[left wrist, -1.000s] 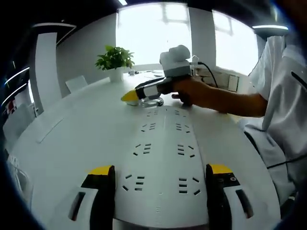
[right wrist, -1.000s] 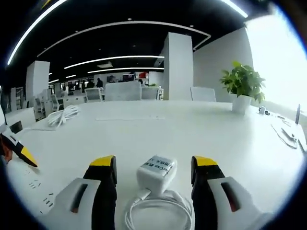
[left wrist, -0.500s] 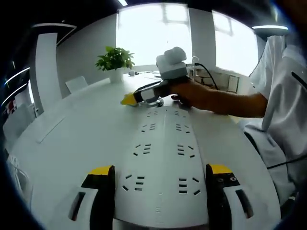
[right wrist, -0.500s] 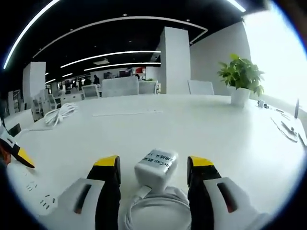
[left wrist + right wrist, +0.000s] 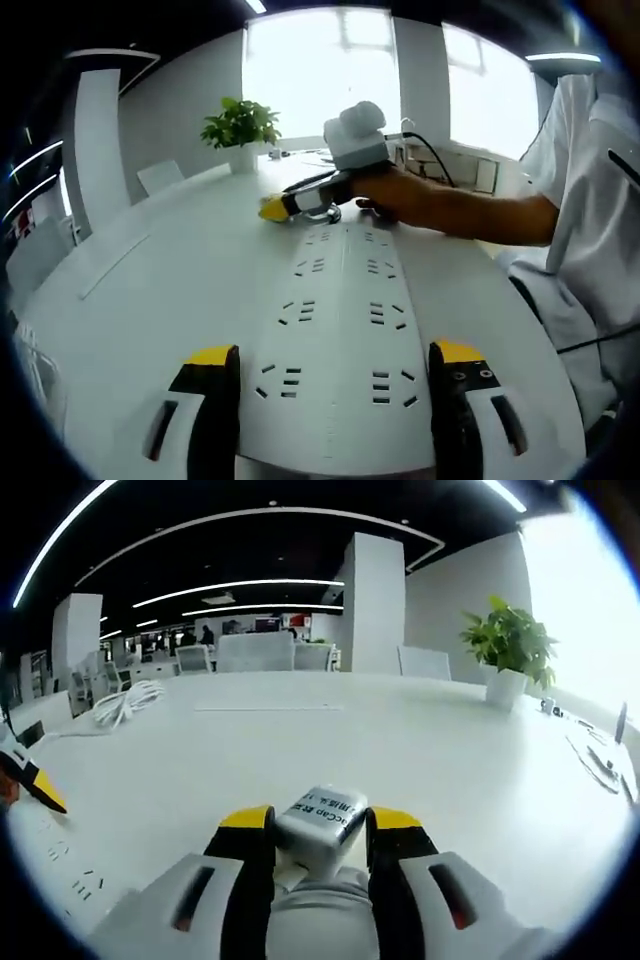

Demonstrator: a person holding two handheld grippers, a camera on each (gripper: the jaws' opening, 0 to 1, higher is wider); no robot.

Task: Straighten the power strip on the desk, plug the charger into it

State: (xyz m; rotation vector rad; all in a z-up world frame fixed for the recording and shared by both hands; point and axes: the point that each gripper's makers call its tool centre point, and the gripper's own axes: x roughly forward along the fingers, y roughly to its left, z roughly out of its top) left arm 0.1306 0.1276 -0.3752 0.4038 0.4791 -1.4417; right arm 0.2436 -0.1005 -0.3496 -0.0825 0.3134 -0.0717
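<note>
Two views, one entry each. Left gripper view: your left gripper (image 5: 335,385) stood with its jaws spread wide and nothing clamped, one yellow-tipped jaw at either long side of the power strip (image 5: 340,320), whether touching the casing you could not tell. The strip lay flat on the white desk (image 5: 150,300), its long axis running straight away from those jaws, twin rows of sockets receding toward the far end. There your right gripper (image 5: 300,203), held in your hand (image 5: 405,195), sat just beyond the strip's last sockets. A potted plant (image 5: 240,125) stood well behind it. Right gripper view: the right gripper (image 5: 318,825) had its jaws drawn in against both sides of the white charger (image 5: 322,818), label face up, gripped, its white cable (image 5: 318,920) bunched low between the jaws. The strip's sockets (image 5: 70,865) showed at the lower left edge, beside the left gripper's yellow tip (image 5: 40,790). A coiled cord (image 5: 125,700) lay far off on the desk. Judgement: the charger lay off the strip's far end, so the right hand was the nearer for plugging, with the sockets to its left.
</note>
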